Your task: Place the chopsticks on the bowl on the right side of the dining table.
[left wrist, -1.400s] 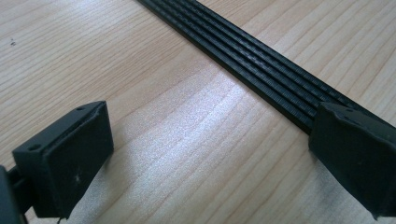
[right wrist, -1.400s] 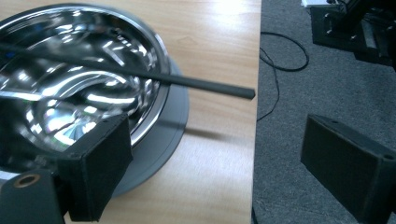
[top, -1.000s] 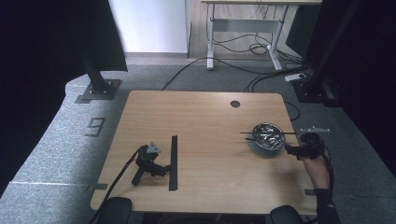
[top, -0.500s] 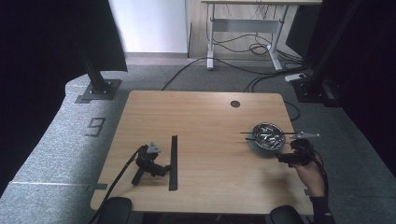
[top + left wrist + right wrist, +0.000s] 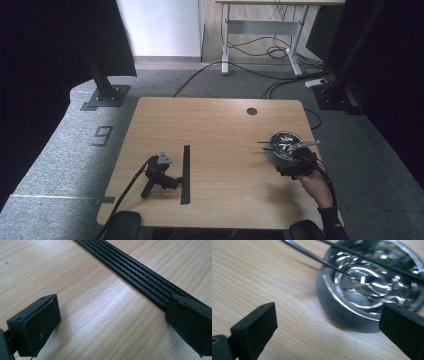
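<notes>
Bowl (image 5: 285,146) sits near the right edge of the surface (image 5: 220,130), a shiny steel one with thin utensils lying across and in it: a dark stick-like piece and a silvery handle (image 5: 309,144) poking out to the right. What exactly they are is too small and blurred to tell.

Right tongs (image 5: 295,165) are just at the near side of the bowl, in the person's hand (image 5: 314,184). Jaws are spread wide, nothing between them; in the right gripper view the bowl (image 5: 372,287) lies ahead and toward the right-hand jaw, with the dark piece (image 5: 317,257) running across its rim.

Left tongs (image 5: 161,172) rest on the surface, spread, gripping nothing, right beside the long black strip (image 5: 186,174). In the left gripper view the strip (image 5: 135,272) runs diagonally past the right-hand jaw.

Step in hand looks like a grab at the bowl or something in it. To do it well:
- line up so one jaw goes inside the rim and one outside, or straddle a single utensil, not two
- come in low and slow; steel is slick and the bowl could skid toward the edge
- close on the rim wall, not the rounded base

Versus the earlier frames: the right tongs have slid across the surface, from the right side of the bowl round to its near side. Its jaws have just been opening a bit further, with nothing between them. Left tongs, strip and bowl are unchanged.
</notes>
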Demonstrator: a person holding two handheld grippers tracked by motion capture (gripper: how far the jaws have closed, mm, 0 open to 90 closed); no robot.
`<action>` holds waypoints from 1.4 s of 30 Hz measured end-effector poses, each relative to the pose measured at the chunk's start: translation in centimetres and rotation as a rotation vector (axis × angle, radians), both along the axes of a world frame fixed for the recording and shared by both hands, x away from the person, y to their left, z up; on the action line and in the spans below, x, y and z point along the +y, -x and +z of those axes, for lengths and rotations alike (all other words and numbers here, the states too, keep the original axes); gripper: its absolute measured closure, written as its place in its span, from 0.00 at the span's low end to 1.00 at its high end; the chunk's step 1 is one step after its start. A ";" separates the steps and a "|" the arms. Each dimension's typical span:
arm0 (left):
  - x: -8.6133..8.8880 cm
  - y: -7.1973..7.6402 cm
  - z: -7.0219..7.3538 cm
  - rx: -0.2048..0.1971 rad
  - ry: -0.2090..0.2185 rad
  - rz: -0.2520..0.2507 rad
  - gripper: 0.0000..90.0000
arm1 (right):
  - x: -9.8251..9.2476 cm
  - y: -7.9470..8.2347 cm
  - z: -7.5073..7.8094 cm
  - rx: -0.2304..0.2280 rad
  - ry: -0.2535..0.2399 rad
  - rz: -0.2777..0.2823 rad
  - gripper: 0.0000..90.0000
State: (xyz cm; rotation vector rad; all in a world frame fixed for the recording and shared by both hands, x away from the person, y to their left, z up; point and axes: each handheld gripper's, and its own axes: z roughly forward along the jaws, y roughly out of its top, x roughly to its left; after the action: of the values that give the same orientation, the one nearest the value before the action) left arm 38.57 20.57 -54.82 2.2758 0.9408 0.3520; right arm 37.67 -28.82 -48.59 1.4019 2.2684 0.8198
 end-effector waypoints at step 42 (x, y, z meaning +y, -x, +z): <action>0.0 0.0 0.0 0.001 0.000 0.000 0.00 | 12.3 -4.1 -3.0 0.013 -0.042 0.232 0.00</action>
State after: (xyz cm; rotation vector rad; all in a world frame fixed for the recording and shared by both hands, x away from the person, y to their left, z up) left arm 38.57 20.58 -54.82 2.2759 0.9413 0.3515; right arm 41.82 -16.56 -51.62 1.1776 2.4696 0.9353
